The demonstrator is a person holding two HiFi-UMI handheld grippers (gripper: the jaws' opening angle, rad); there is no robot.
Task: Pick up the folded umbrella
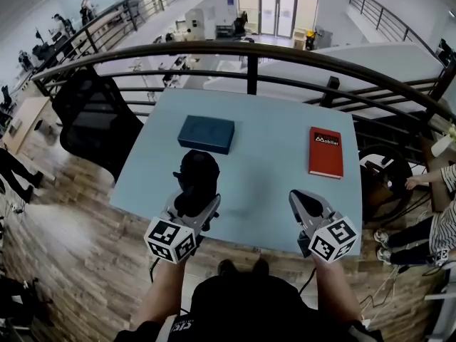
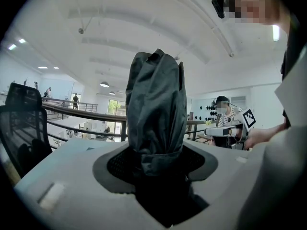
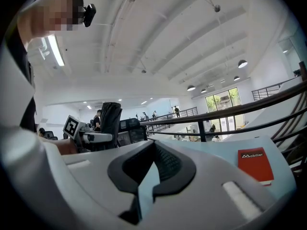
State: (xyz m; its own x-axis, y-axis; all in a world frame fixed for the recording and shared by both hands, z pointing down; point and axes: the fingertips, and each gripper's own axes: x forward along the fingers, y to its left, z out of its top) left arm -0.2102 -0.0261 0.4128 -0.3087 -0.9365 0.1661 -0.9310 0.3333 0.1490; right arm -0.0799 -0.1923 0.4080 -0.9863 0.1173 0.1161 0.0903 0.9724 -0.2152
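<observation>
The folded umbrella (image 1: pixel 197 179), black in its sleeve, stands upright over the near left part of the light blue table (image 1: pixel 271 169). My left gripper (image 1: pixel 192 206) is shut on its lower end. In the left gripper view the umbrella (image 2: pixel 156 114) rises out from between the pads and fills the middle of the frame. My right gripper (image 1: pixel 305 204) hovers at the table's near right edge, shut, with nothing in it. In the right gripper view its fingertips meet (image 3: pixel 153 164), and the umbrella (image 3: pixel 111 123) shows far left.
A dark blue flat box (image 1: pixel 206 134) lies beyond the umbrella. A red book (image 1: pixel 325 152) lies at the table's right. A black railing (image 1: pixel 249 52) runs behind the table, and a black chair (image 1: pixel 96 120) stands at its left. A seated person (image 1: pixel 434 219) is at the right.
</observation>
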